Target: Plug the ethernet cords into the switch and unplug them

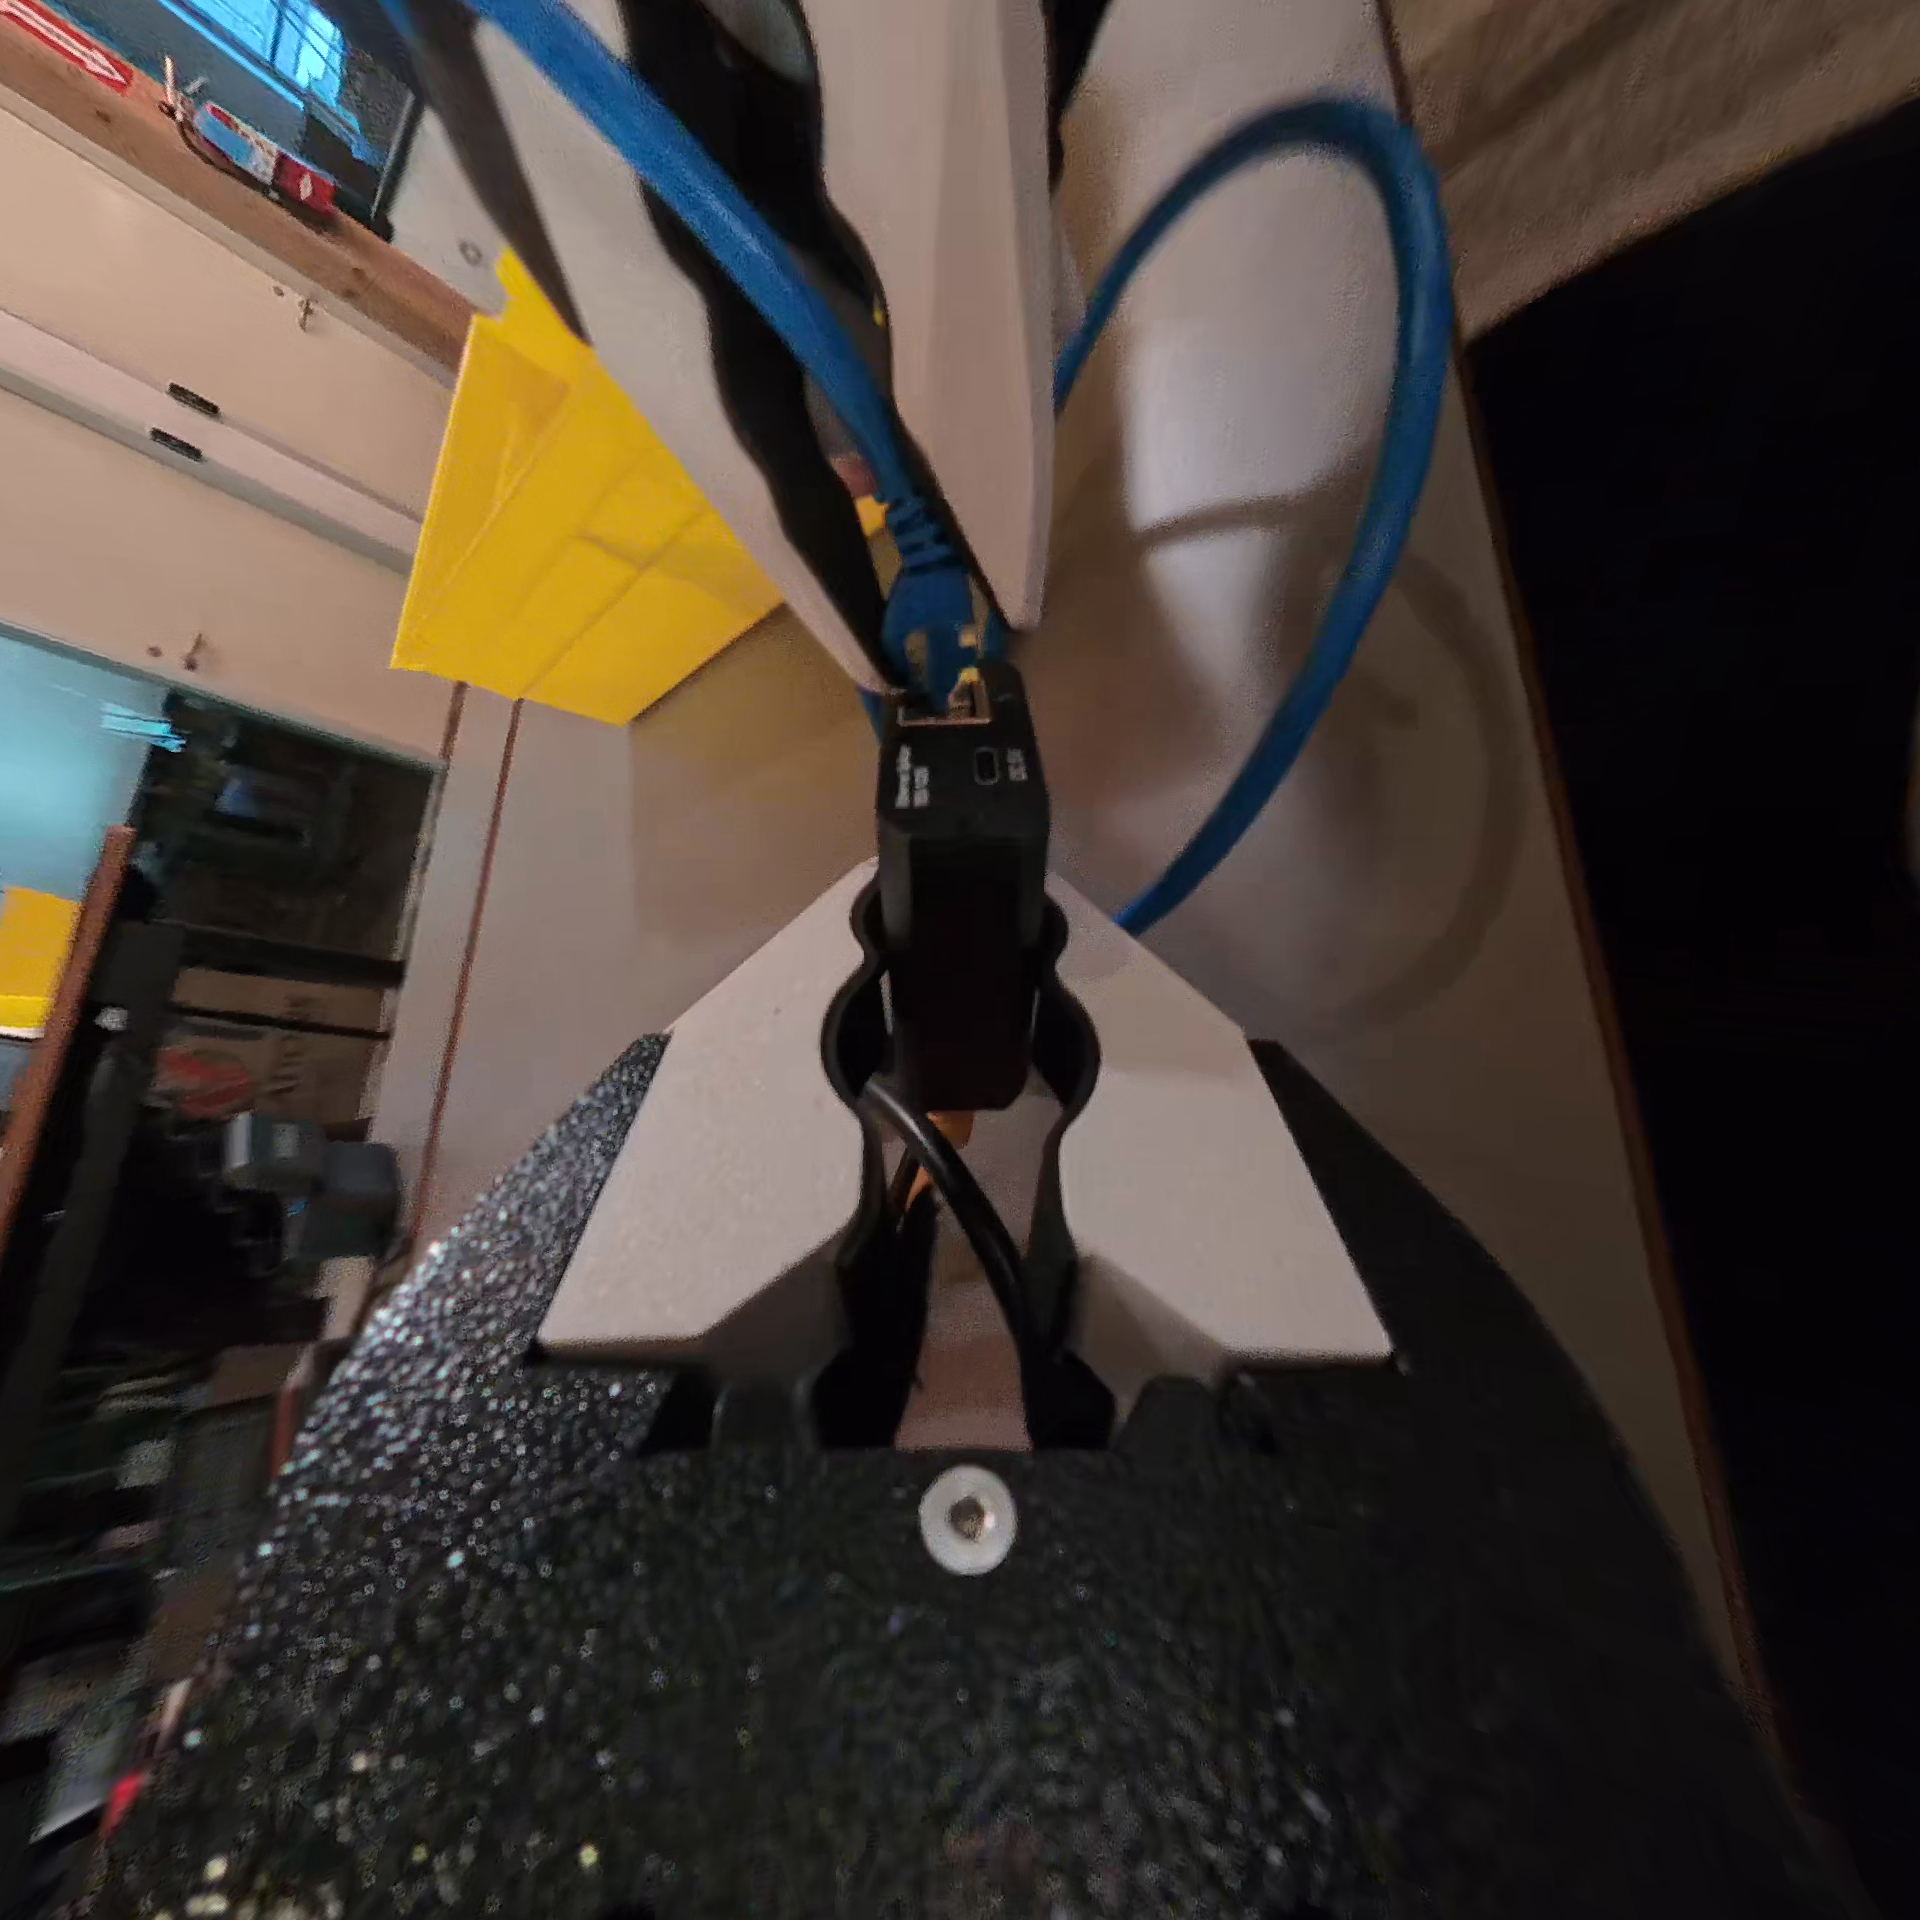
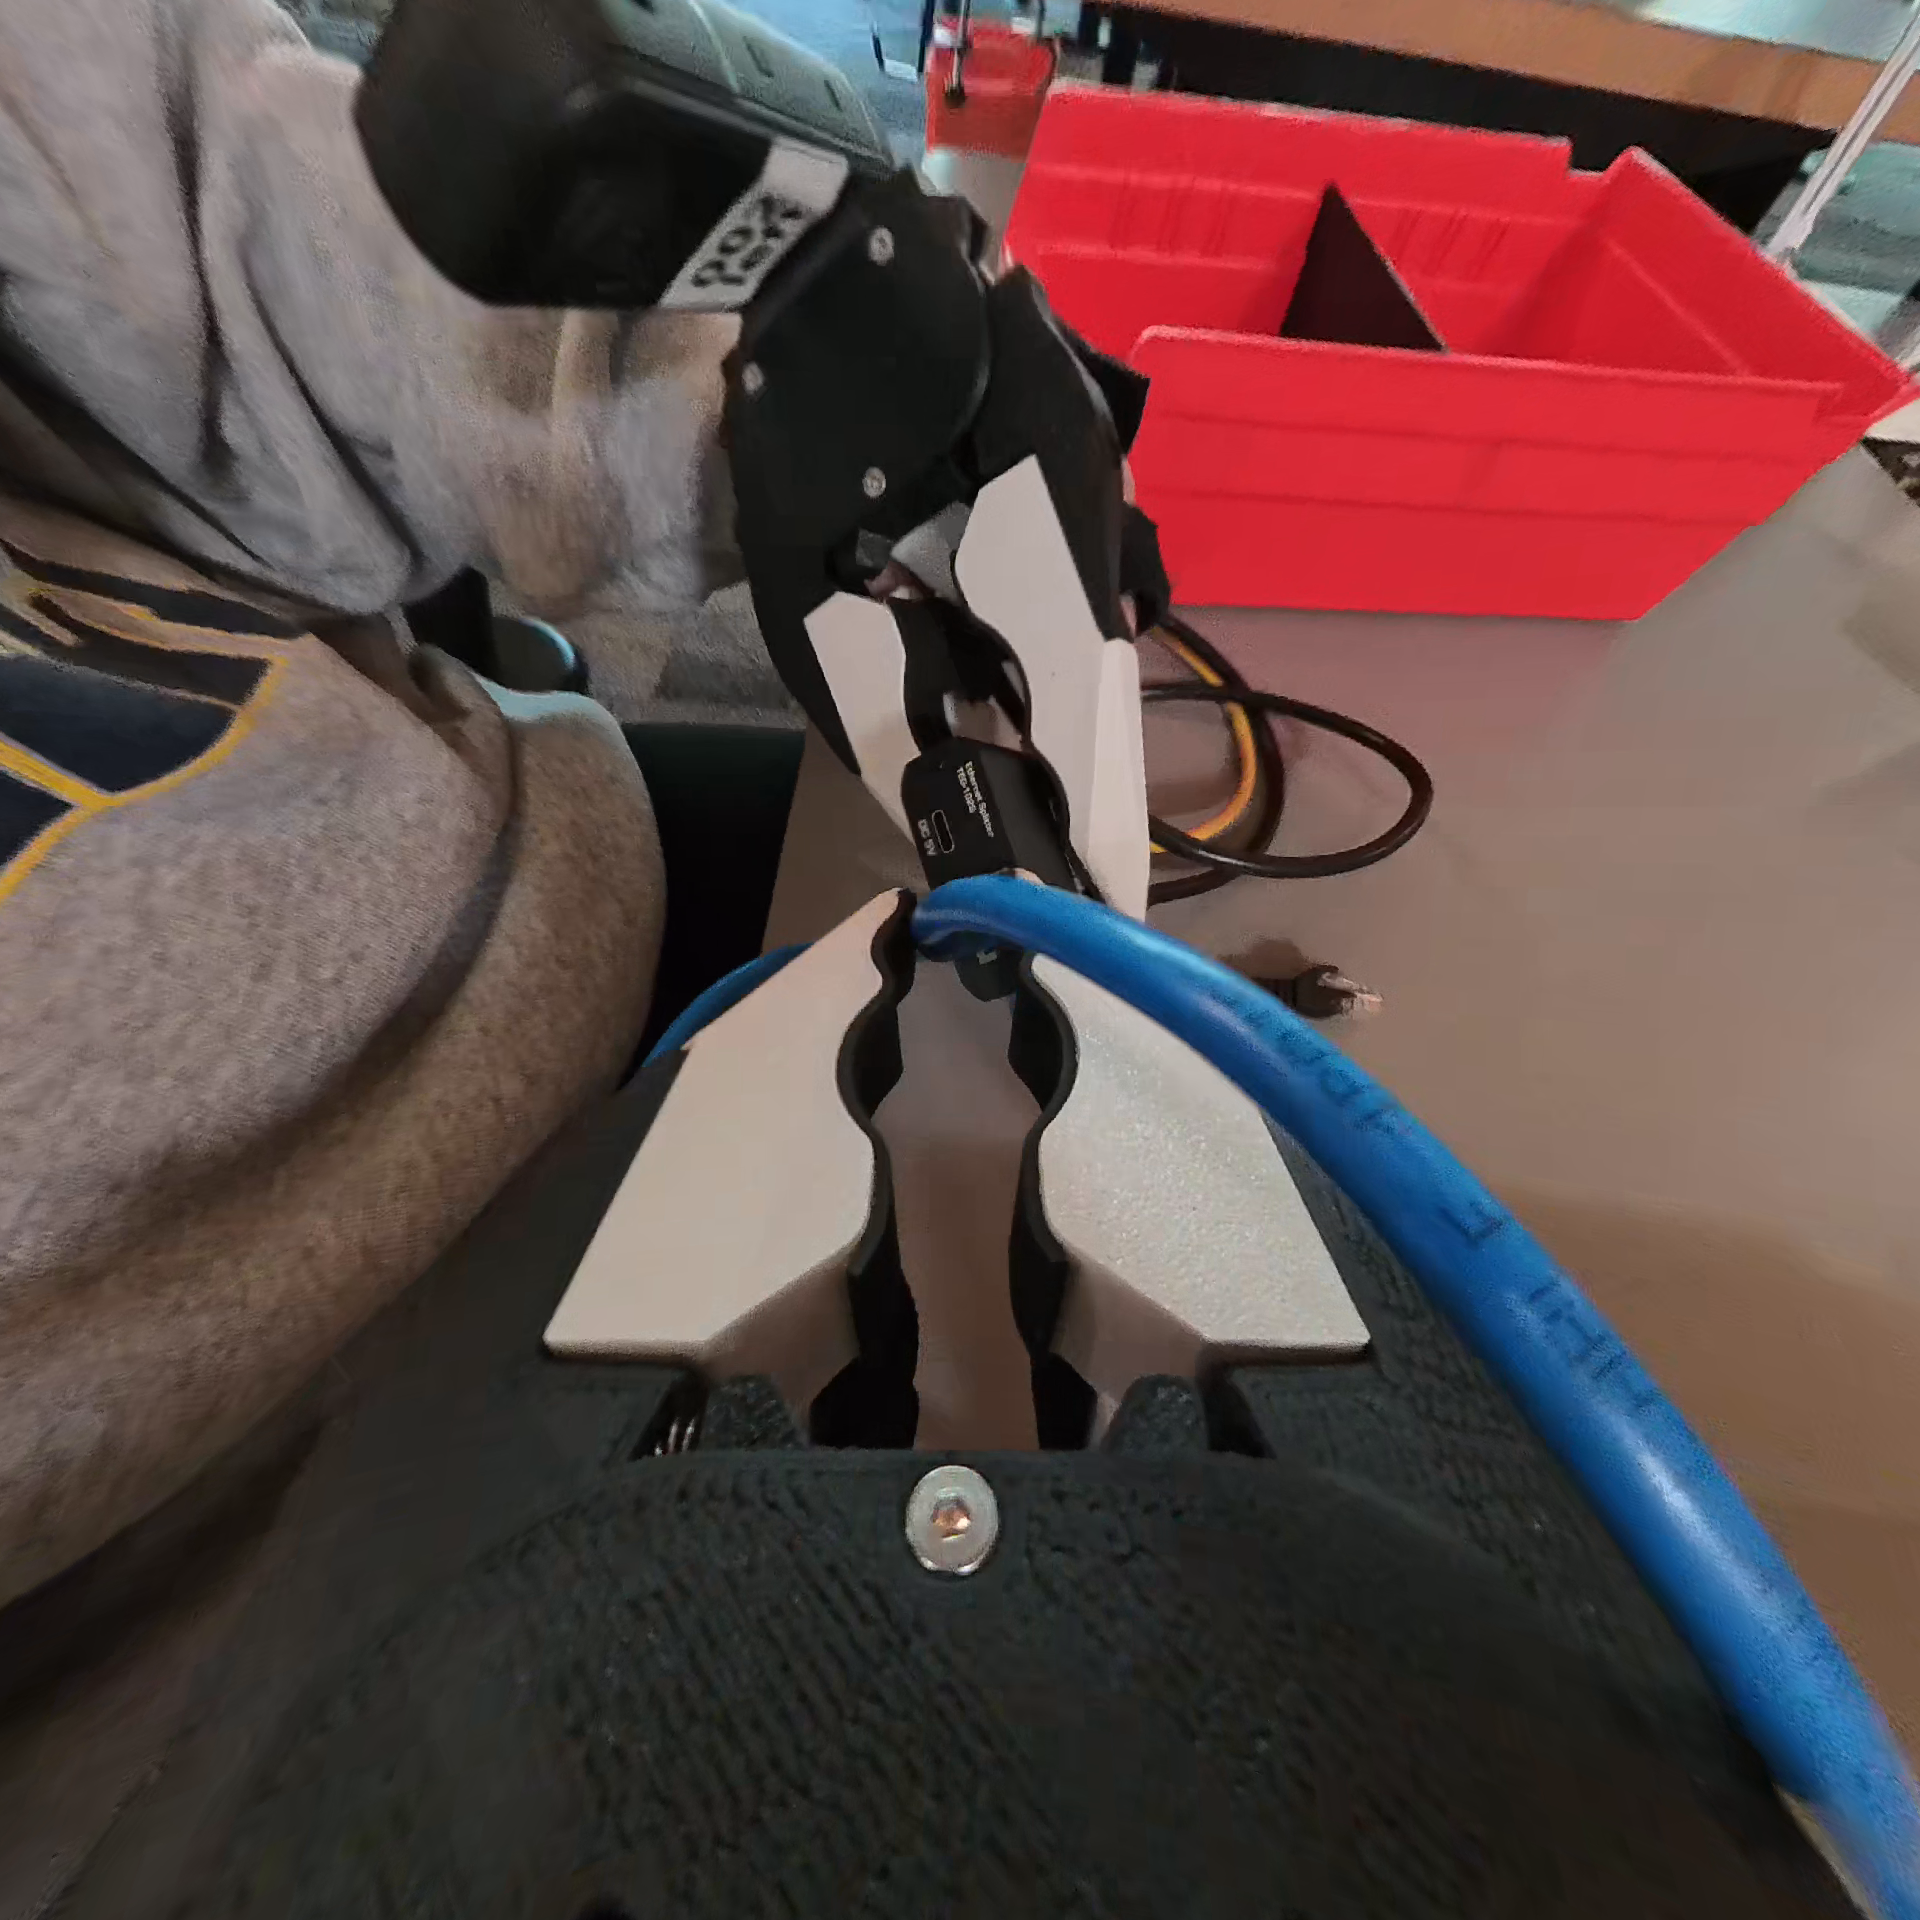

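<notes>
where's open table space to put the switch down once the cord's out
Bare tabletop lies right of the cable coil, in front of the red bin. It is crowded by the coil, the loose plug, and where the two hand-held grippers meet at the switch.

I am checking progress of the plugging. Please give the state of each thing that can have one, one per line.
Switch: held in the left gripper, lifted.
Blue cord: plug at the switch port, pinched by the right gripper; fully seated cannot be told.
Black cord: coiled on the table, its plug loose.
Red bin: open.
</notes>
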`<state>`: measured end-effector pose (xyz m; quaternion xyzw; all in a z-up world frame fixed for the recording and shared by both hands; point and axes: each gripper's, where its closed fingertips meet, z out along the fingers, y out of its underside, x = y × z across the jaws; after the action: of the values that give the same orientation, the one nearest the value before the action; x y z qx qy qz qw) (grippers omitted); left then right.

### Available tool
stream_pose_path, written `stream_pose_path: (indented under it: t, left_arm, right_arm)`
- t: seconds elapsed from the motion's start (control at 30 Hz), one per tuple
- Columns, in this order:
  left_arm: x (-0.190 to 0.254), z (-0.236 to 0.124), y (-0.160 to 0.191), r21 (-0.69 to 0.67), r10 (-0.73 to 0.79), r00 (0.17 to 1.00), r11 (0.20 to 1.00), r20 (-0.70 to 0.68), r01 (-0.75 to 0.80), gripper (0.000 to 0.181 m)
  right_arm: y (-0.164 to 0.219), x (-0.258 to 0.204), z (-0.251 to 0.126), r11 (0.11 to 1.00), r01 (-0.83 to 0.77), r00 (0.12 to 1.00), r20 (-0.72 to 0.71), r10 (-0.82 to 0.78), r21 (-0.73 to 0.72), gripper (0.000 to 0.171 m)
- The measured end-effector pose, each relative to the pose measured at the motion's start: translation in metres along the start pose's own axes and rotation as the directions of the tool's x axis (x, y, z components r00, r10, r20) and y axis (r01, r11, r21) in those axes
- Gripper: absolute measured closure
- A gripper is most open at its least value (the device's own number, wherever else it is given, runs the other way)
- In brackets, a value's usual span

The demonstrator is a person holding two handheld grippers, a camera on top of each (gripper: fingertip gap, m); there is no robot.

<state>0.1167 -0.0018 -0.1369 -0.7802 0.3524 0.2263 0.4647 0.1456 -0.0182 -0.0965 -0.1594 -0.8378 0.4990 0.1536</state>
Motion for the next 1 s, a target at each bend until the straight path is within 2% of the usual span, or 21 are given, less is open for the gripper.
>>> stream_pose_path:
  t: [0.03,0.23,0.4,0.5,0.6,0.63,0.67,0.7,0.8,1.0]
  left_arm:
    - [-0.001,-0.002,-0.005,0.031,-0.032,0.999,0.999,-0.011,0.032,0.159]
    - [-0.007,-0.021,-0.036,0.147,-0.168,0.981,0.973,-0.095,0.180,0.159]
    - [-0.012,-0.021,-0.034,0.127,-0.246,0.966,0.959,-0.078,0.254,0.159]
    - [-0.008,-0.019,-0.031,0.114,-0.228,0.971,0.965,-0.077,0.236,0.156]
    - [0.000,-0.010,-0.029,0.057,-0.163,0.984,0.984,-0.079,0.167,0.138]
    - [0.001,-0.006,-0.027,0.029,-0.152,0.986,0.988,-0.068,0.154,0.139]
    - [-0.001,-0.003,-0.025,0.013,-0.151,0.988,0.988,-0.039,0.152,0.151]
    - [-0.004,-0.003,-0.024,0.005,-0.154,0.988,0.988,-0.019,0.154,0.156]
    - [-0.007,-0.003,-0.021,0.000,-0.179,0.984,0.984,-0.019,0.179,0.159]
    - [-0.007,-0.011,-0.033,0.110,-0.219,0.973,0.968,-0.069,0.225,0.160]
  right_arm:
    - [-0.004,0.000,-0.004,1.000,-0.011,1.000,0.009,0.011,0.026,0.158]
    - [-0.031,-0.006,-0.023,0.980,-0.039,0.998,0.056,0.029,0.196,0.160]
    - [-0.039,0.002,-0.022,0.973,0.017,0.999,-0.034,-0.009,0.232,0.161]
    - [-0.039,0.003,-0.020,0.972,0.026,0.999,-0.045,-0.016,0.235,0.161]
    - [-0.042,0.001,-0.019,0.970,0.041,0.999,-0.044,-0.031,0.241,0.161]
    - [-0.041,0.000,-0.018,0.971,0.047,0.998,-0.043,-0.038,0.235,0.161]
    - [-0.039,-0.001,-0.017,0.973,0.055,0.998,-0.040,-0.047,0.224,0.161]
    - [-0.038,-0.002,-0.016,0.973,0.068,0.997,-0.047,-0.059,0.220,0.161]
    - [-0.037,-0.002,-0.016,0.968,0.131,0.989,-0.099,-0.112,0.214,0.160]
    - [-0.044,-0.007,-0.017,0.952,0.132,0.990,-0.089,-0.111,0.275,0.152]
